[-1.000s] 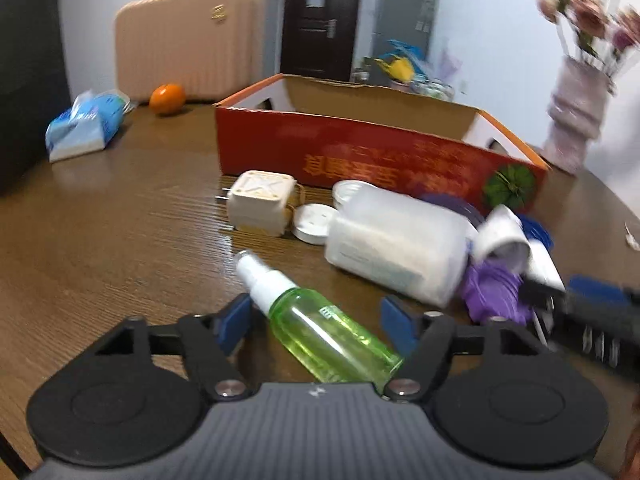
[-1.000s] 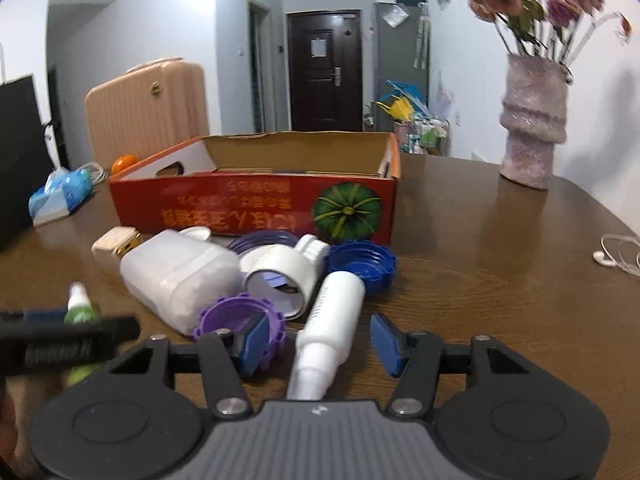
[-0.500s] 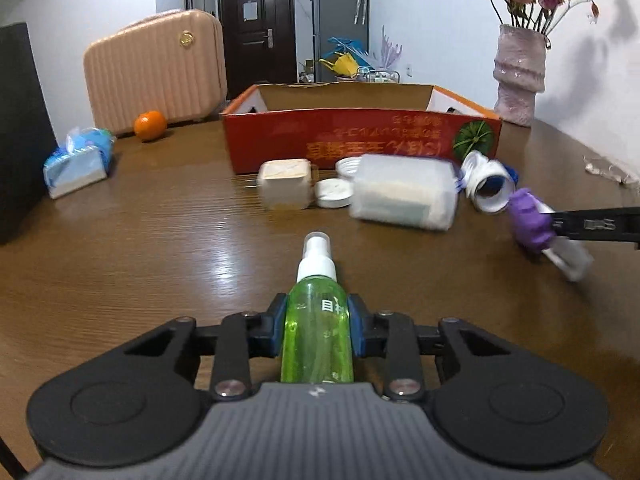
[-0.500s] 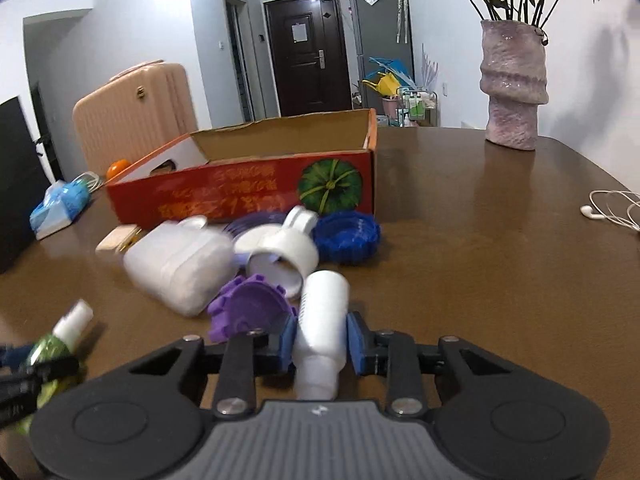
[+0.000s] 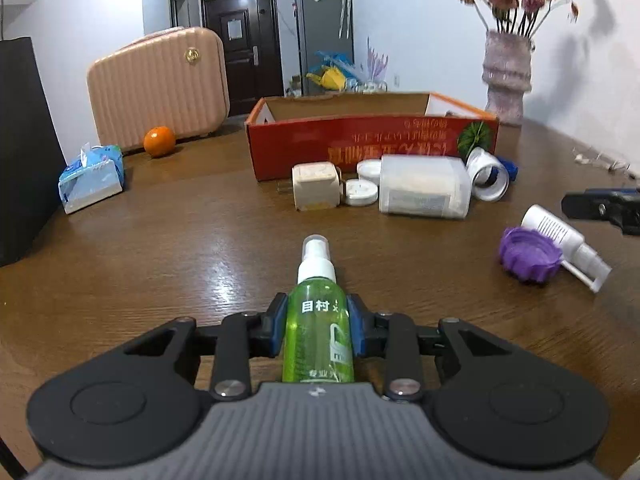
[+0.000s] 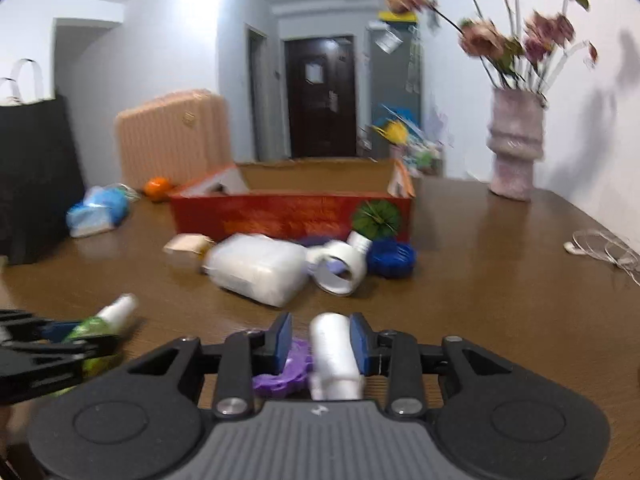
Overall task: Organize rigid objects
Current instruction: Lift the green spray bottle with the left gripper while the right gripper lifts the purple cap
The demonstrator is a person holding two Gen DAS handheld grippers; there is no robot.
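Green spray bottle (image 5: 318,332) in left tool (image 5: 317,322)

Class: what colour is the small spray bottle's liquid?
Green, clearest in the left wrist view: spray bottle.

Even indoor light, bright. Glare patch on table (image 5: 224,280). Flower shadows on wall (image 6: 600,100). Right view motion-blurred; left sharp. Fisheye bending, dark corners.

White-walled room with a brown wood-grain surface (image 5: 160,240)

A dark door (image 5: 242,46) stands at the far end beside a grey cabinet (image 5: 324,32); a ribbed peach suitcase (image 5: 158,88) and a vase of dried flowers (image 5: 506,76) rest at the surface's back; glare spots the wood.
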